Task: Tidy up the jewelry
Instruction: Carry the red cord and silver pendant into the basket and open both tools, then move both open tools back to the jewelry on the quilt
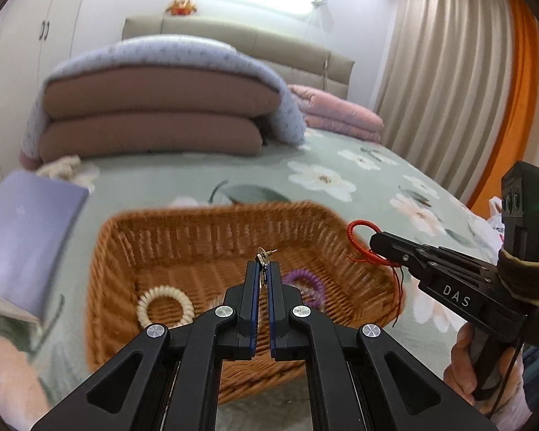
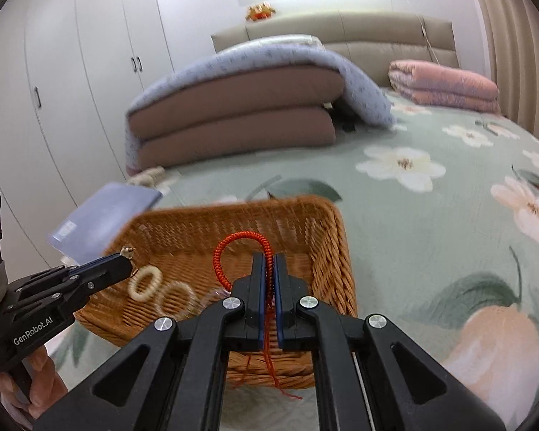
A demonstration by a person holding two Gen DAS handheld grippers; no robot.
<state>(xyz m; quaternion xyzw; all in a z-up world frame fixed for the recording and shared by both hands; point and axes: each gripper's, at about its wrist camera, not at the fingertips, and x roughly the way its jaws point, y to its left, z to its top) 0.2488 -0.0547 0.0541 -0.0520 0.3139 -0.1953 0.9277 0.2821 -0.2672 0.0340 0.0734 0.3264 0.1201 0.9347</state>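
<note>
An orange wicker basket (image 1: 118,237) (image 2: 327,237) sits on the floral bedspread. My left gripper (image 1: 264,264) (image 2: 127,262) is shut on a small gold earring (image 1: 264,252) (image 2: 127,251) and hovers over the basket. My right gripper (image 2: 268,256) (image 1: 375,239) is shut on a red braided cord bracelet (image 2: 233,242) (image 1: 354,237), held above the basket's right side with its loose threads hanging down. In the basket lie a cream ring (image 1: 165,307) (image 2: 145,282), a purple coil bracelet (image 1: 307,283) and a clear ring (image 2: 178,300).
A lavender box (image 1: 21,244) (image 2: 104,212) lies left of the basket. Folded brown and blue quilts (image 1: 154,107) (image 2: 240,107) and pink bedding (image 1: 337,113) (image 2: 445,84) are stacked farther up the bed. Wardrobe doors stand on the left, curtains on the right.
</note>
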